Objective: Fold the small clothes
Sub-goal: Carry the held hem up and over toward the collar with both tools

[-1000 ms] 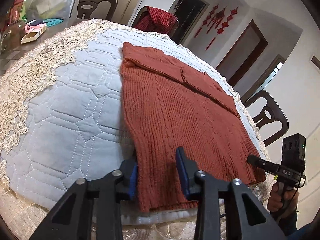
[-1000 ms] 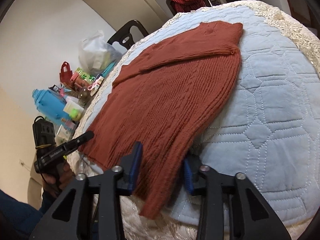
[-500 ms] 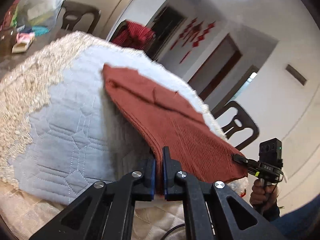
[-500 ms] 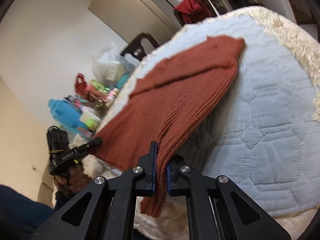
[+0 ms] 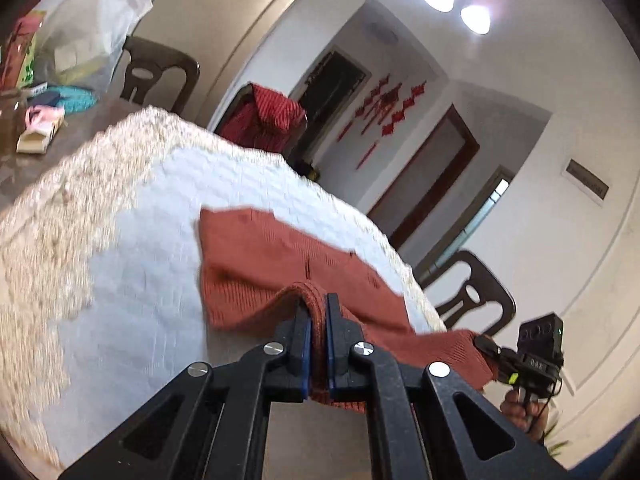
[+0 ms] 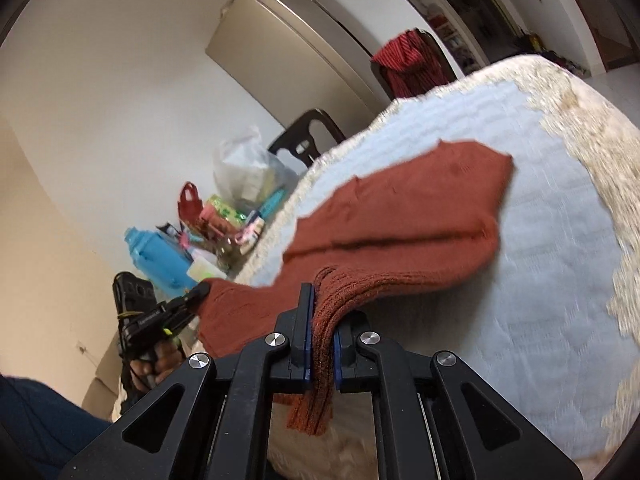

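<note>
One rust-red knitted sweater point(image 5: 276, 264) is in view; we count no second garment of its kind on the quilt. Its far portion lies flat on the pale blue quilted cover point(image 5: 132, 240), while its near hem is raised off the surface at two corners. The left gripper point(image 5: 317, 316) is clenched on one hem corner, with knit bunched between its two blue pads. The right gripper point(image 6: 320, 316) is likewise clamped on the other corner, a strip of hem hanging below it. Each gripper also appears in the other's view, at the sweater's far corner. Two dark chairs point(image 5: 160, 76) stand beyond the table in the left view; a third carries one red checked cloth point(image 5: 272, 120). One blue bottle point(image 6: 160, 256) stands among clutter at the left.
</note>
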`<state>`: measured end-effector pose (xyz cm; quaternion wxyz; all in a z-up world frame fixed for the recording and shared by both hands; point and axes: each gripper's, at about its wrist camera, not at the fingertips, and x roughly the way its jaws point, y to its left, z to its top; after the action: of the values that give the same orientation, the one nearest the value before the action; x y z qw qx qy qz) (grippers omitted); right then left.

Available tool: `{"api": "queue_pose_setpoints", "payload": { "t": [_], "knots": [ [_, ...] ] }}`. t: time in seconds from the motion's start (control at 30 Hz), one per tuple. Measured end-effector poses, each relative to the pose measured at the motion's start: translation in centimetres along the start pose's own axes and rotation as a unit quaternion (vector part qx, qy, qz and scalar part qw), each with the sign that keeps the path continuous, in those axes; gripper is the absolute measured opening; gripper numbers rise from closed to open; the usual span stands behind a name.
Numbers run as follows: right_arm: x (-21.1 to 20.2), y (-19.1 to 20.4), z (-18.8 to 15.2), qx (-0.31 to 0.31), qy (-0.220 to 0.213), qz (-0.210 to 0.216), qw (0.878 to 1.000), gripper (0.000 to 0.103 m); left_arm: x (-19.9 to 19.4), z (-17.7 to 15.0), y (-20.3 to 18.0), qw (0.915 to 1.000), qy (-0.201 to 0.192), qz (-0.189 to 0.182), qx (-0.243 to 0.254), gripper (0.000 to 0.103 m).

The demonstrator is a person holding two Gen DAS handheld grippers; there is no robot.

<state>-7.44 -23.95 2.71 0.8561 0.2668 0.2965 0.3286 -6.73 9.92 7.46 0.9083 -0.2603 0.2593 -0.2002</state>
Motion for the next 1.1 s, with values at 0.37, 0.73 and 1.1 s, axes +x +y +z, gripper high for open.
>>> {"api": "queue_pose_setpoints", "payload": {
  "t": [0.37,0.73,1.1],
  "knots": [
    [3.3,-3.5,6.9,0.042,-0.032,-0.037,0.998,0.007,6.1,7.3,0.2,0.9995,-0.028,0.009,0.008,0.007],
    [8.8,-9.6,10.4,0.114,0.004,-0.079,0.99,0.007,15.1,8.6,4.2,0.9965,0.043,0.066,-0.028,0.007],
    [11.4,-14.1,10.4,0.18,0.047,-0.091,0.978,0.009,19.3,7.3,6.6,0.9887,0.098,0.102,-0.05,0.007]
  ]
}}
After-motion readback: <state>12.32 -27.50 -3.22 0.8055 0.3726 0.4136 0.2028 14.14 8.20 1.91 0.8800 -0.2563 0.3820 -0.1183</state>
